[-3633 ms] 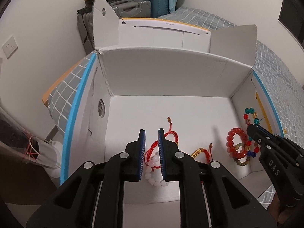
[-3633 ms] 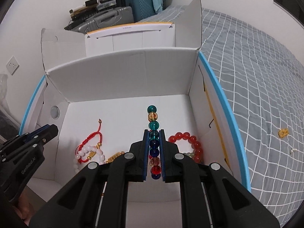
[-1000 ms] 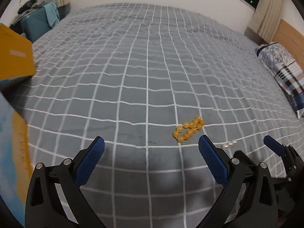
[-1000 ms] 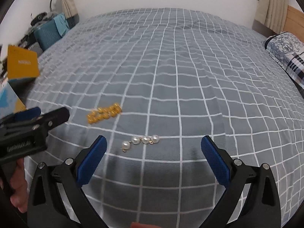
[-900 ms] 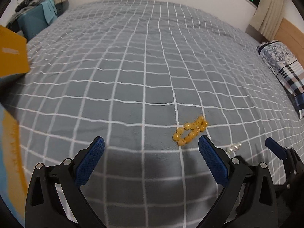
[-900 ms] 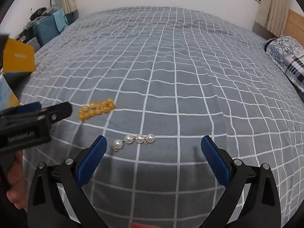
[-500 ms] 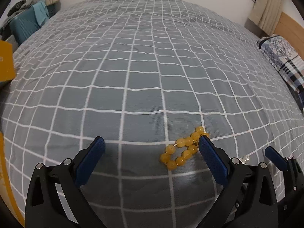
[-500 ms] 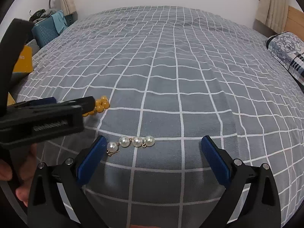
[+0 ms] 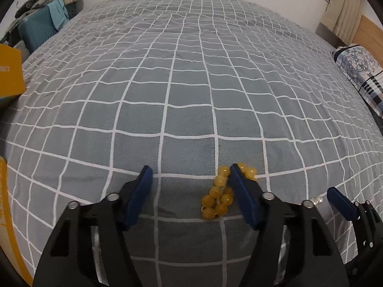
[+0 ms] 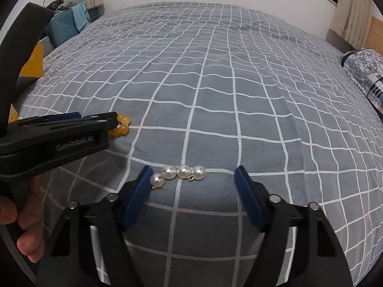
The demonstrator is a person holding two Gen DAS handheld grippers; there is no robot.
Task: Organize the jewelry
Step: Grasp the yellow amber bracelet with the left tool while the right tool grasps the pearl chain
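Closing over the bed (image 9: 191, 83), the left gripper (image 9: 190, 174) has its blue pads about half apart with the yellow bead bracelet (image 9: 216, 197) between them. The bracelet lies bunched on the grey checked bedspread, hard against the inside of the right pad, part of it hidden behind that pad; whether the pad already touches the beads is hard to tell, and the left pad stands well clear.

The right gripper (image 10: 194, 174) is closing too, its jaws about half apart. The short pearl strand (image 10: 178, 173) lies flat on the bedspread between its pads, its left end just beside the left pad, its right end well short of the right pad. Neither gripper has anything in its grip.

A hand (image 10: 21, 215) at the near left holds the left gripper's handle. Farther off, a patterned pillow (image 9: 361, 64) sits at the right edge and a teal suitcase (image 9: 38, 30) stands at the far left.
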